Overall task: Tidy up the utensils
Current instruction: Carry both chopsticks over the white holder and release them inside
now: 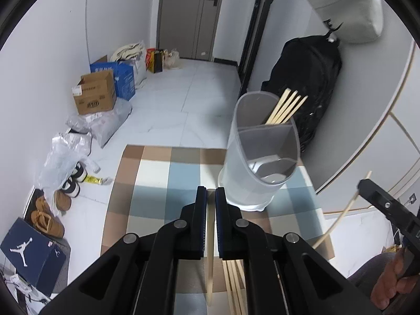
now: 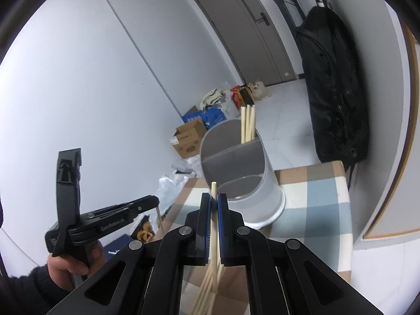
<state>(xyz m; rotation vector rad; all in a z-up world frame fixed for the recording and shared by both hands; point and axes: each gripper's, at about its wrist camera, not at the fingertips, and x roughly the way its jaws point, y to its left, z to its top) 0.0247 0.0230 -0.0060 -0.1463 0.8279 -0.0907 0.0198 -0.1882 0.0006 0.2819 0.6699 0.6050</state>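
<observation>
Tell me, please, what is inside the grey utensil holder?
The utensil holder has divided compartments. Wooden chopsticks stand in the far one. The nearer compartments look empty, but their bottoms are partly hidden by the walls.

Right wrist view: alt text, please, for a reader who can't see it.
The right gripper is shut on a chopstick, facing a grey divided holder with chopsticks in its far compartment. The left gripper sits low left above a checked mat.
</observation>
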